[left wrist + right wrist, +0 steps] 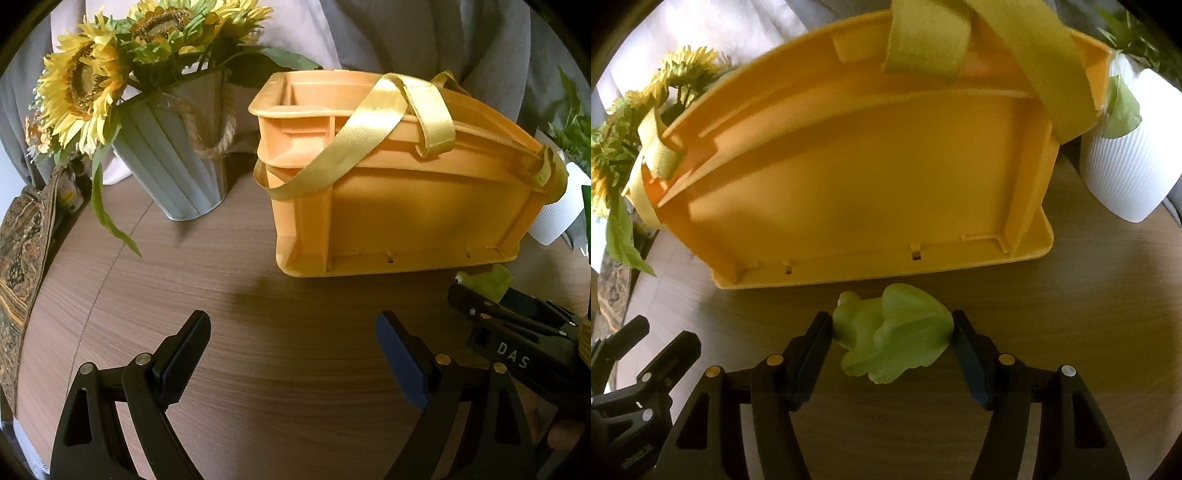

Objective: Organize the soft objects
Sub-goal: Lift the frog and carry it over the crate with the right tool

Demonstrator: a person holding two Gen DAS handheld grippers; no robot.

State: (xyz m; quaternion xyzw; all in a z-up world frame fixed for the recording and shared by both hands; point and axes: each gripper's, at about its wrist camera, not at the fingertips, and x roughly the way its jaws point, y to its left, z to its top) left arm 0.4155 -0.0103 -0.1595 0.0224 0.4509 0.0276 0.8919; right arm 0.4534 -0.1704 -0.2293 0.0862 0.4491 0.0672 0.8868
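A soft green frog toy sits between the fingers of my right gripper, which is shut on it just in front of the orange plastic basket. The basket has yellow fabric straps draped over its rim. In the left wrist view the basket stands ahead on the wooden table, and the frog peeks out at the right with the right gripper on it. My left gripper is open and empty over the table.
A grey bucket of artificial sunflowers stands left of the basket. A white ribbed pot with a green plant stands right of it. A patterned cloth lies at the table's left edge.
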